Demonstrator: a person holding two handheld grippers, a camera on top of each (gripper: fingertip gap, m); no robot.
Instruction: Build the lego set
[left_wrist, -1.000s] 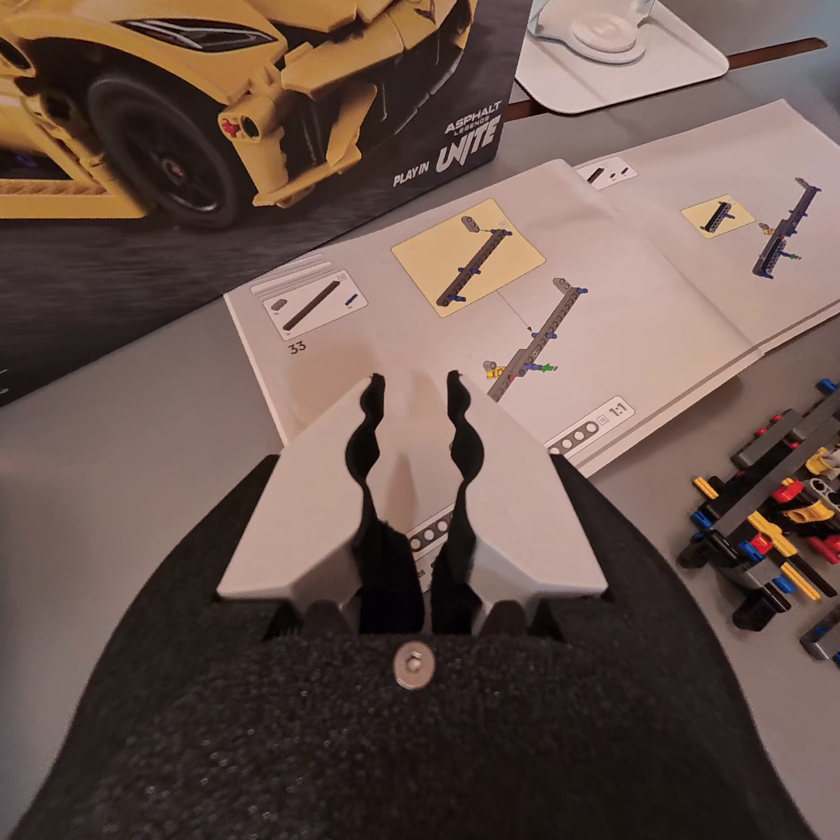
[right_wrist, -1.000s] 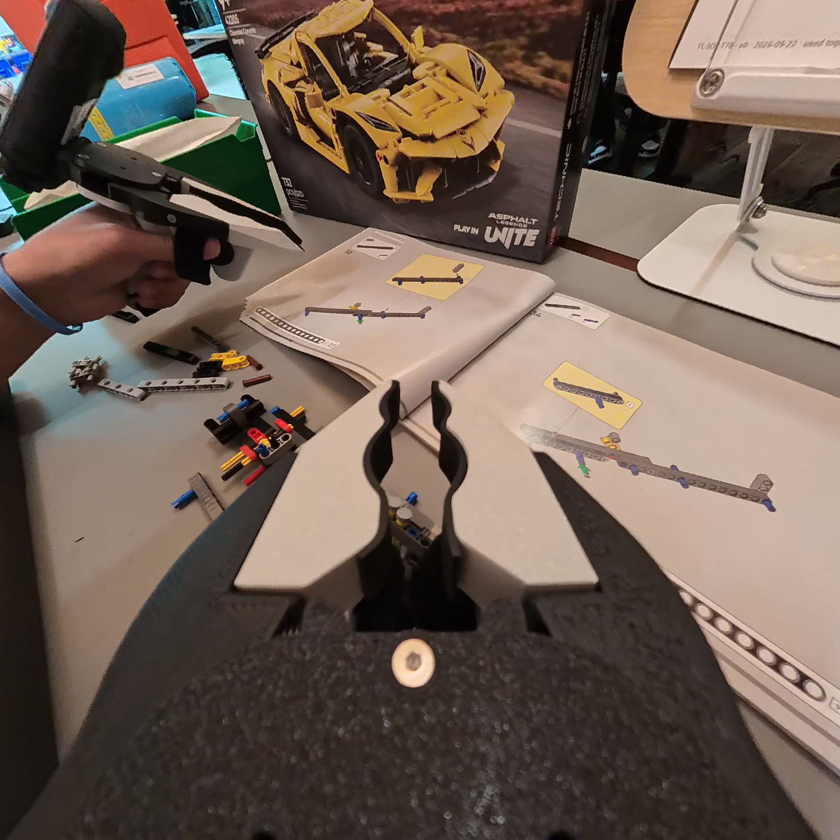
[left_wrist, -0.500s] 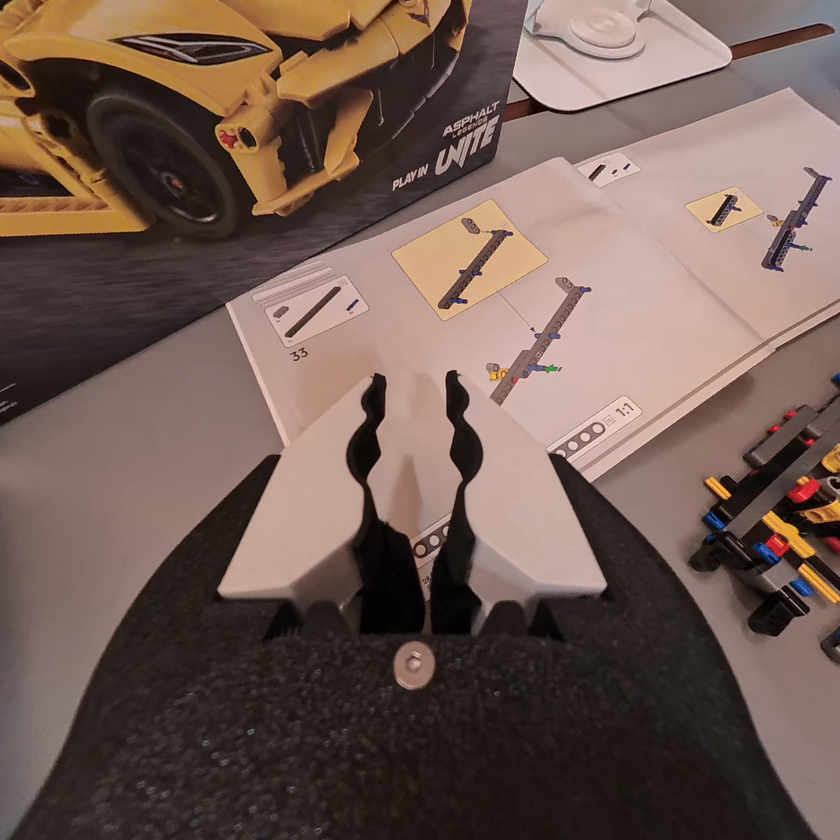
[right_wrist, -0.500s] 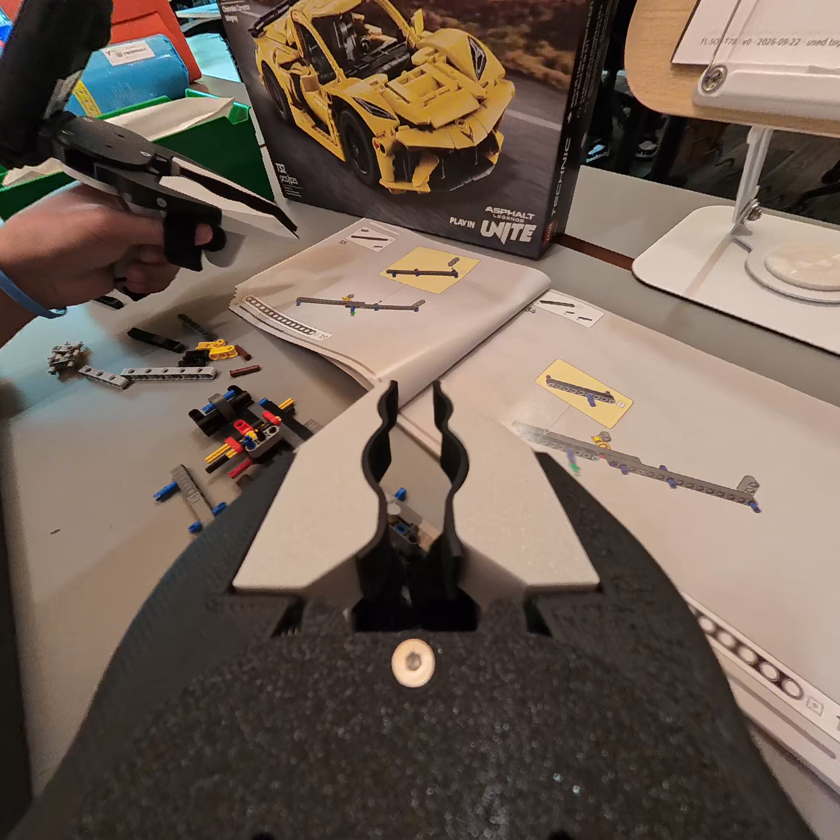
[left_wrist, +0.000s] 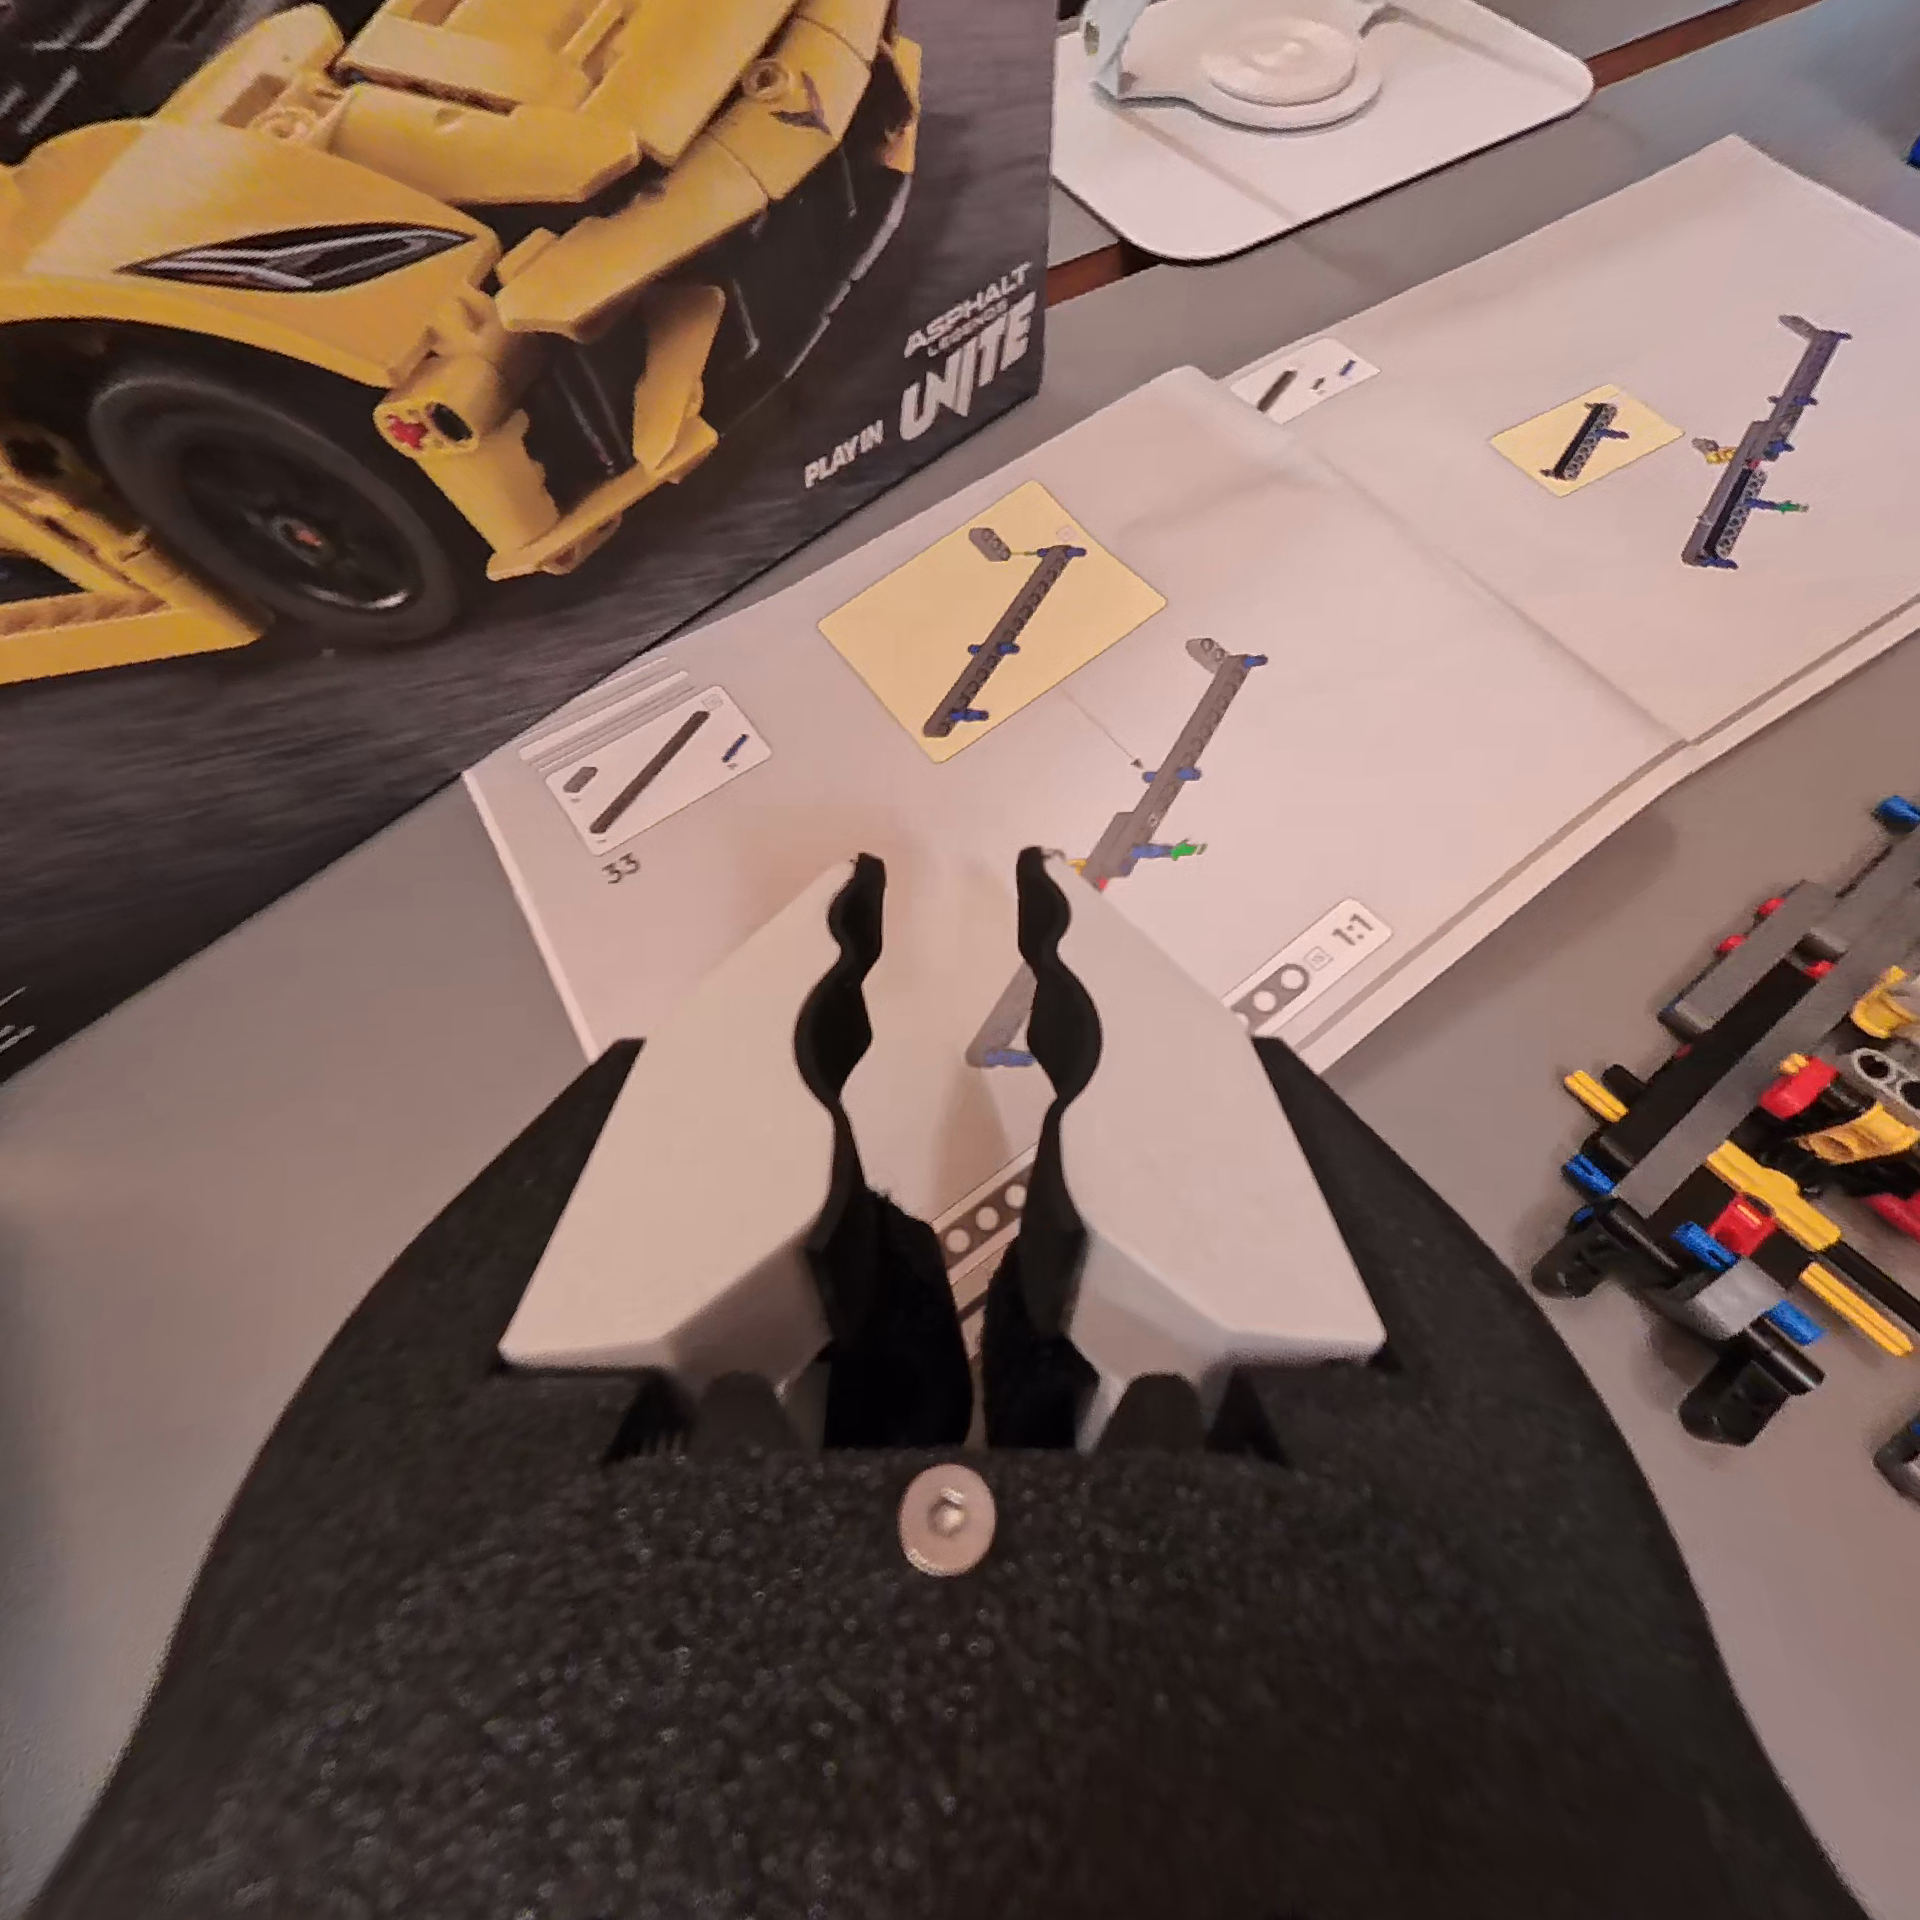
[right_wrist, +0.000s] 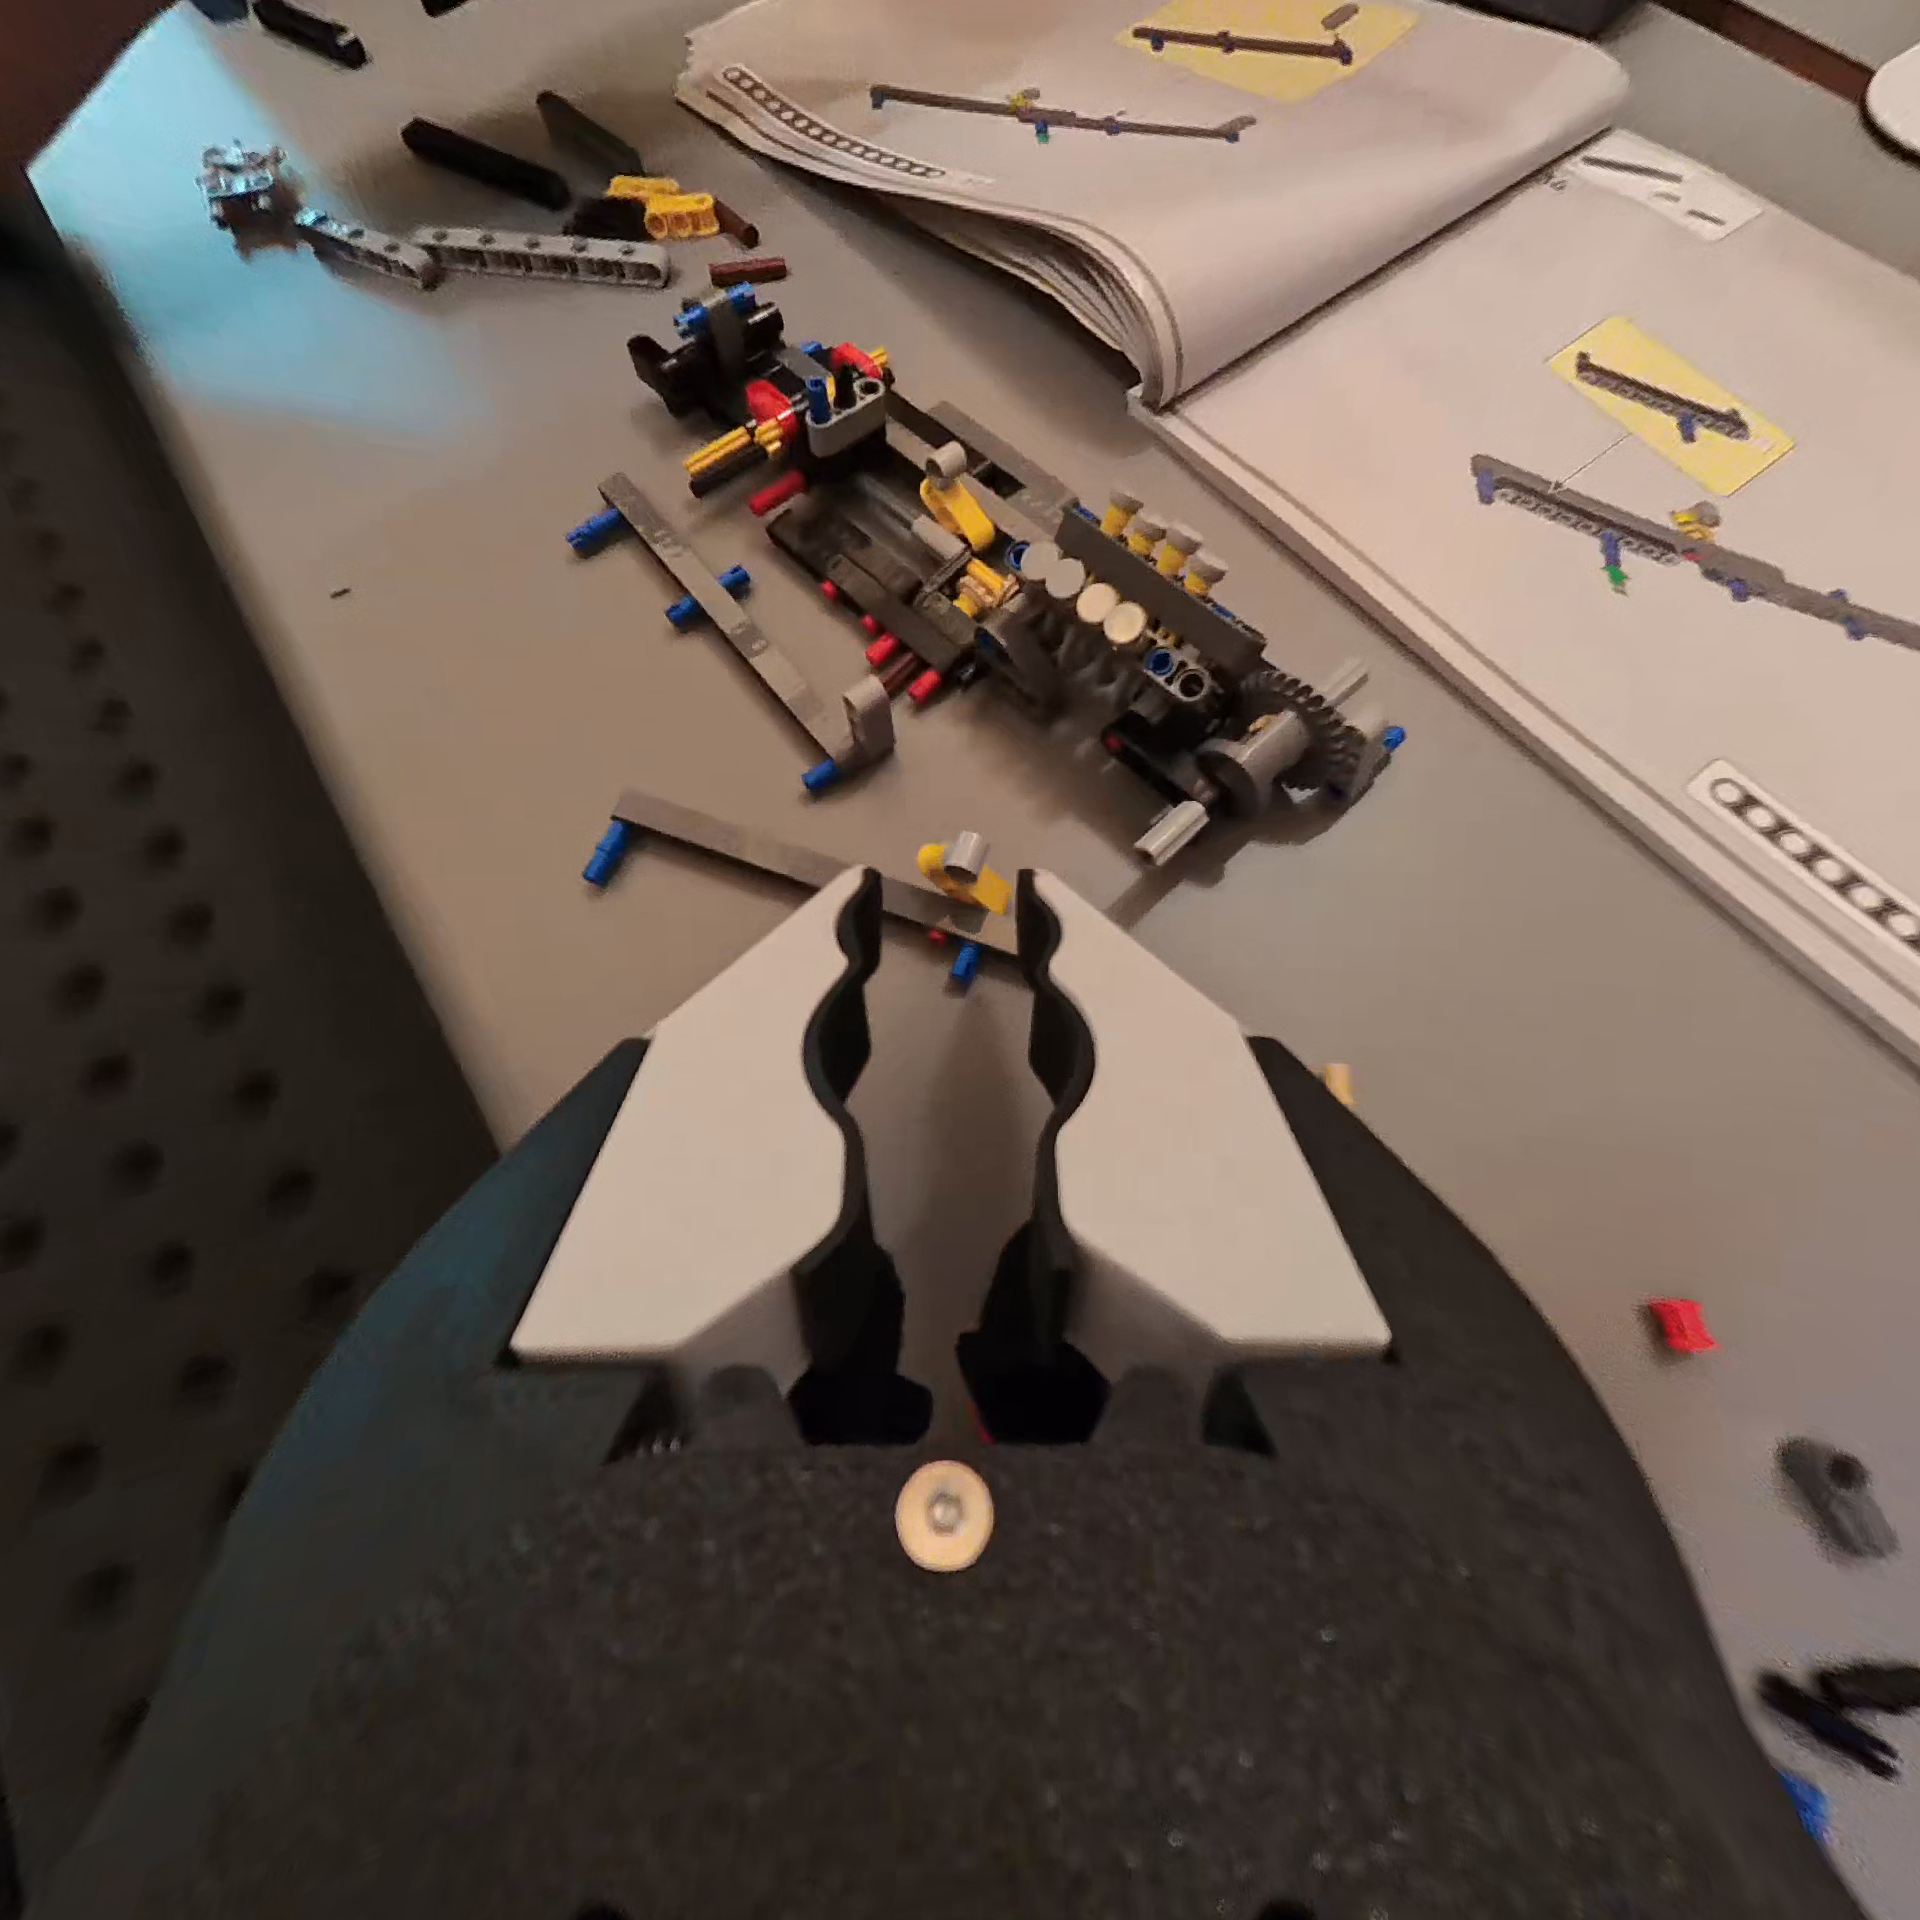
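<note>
My right gripper is open and empty, tilted down over the grey table. Its tips hover just above a long grey beam with blue pins and a yellow and grey connector on it. A second grey beam with blue pins lies beyond, beside the partly built chassis. My left gripper is open and empty above the open instruction booklet. The chassis also shows at the right edge of the left wrist view.
The set's box stands at the far left, a white stand base behind the booklet. Loose beams and pins lie far left. A red piece and dark pieces lie right. A dark perforated surface borders the left. Left tips to right tips: about 30 cm.
My right gripper has tipped down and swung left from the booklet to the pieces, and its jaws stand a little wider. My left gripper has drifted slightly, still over the booklet.
</note>
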